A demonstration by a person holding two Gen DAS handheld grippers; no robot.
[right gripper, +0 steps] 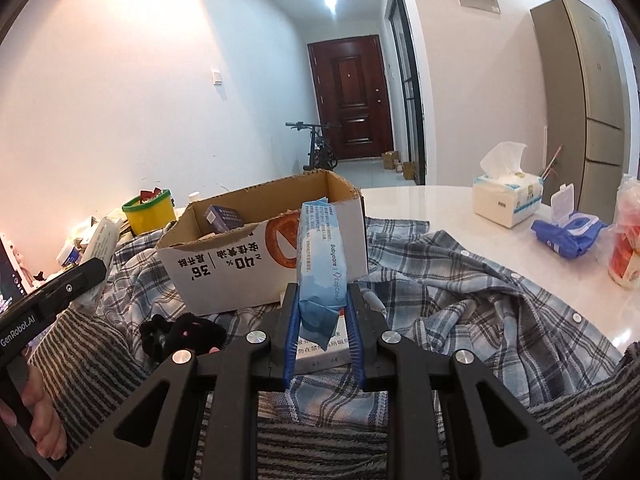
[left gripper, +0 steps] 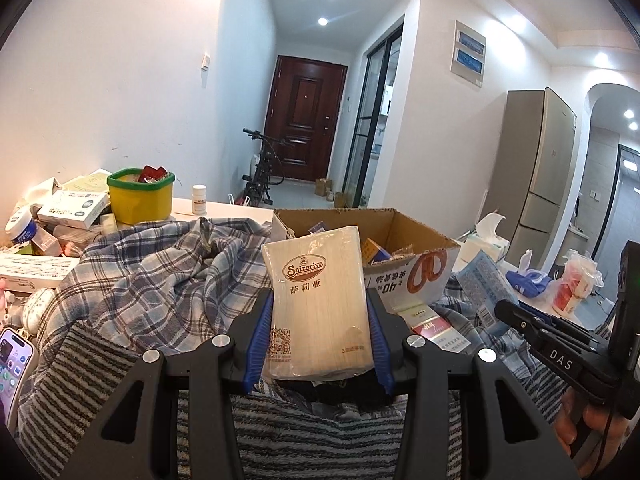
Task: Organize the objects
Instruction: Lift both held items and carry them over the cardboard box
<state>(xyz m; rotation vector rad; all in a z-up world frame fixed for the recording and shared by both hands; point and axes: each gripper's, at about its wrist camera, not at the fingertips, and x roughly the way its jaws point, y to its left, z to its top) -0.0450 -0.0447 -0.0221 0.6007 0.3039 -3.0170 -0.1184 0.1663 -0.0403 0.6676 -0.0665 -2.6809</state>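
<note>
Both grippers are loaded rn, left gripper (left gripper: 320, 312) clamping a Saizeriya napkin pack (left gripper: 318, 300), right gripper (right gripper: 322, 320) pinching a blue wipes pack (right gripper: 320, 256), cardboard box (right gripper: 224, 272) only partly filled, tons of clutter left imo.

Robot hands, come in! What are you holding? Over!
Left tool shut on Saizeriya pack. Right tool shut on blue pack. Cardboard box ahead, nothing blocking it.

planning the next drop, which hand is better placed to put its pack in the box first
Probably left. The left gripper holds its napkin pack right before the box opening; the right gripper holds its wipes pack lower, facing the box's outer wall.
</note>
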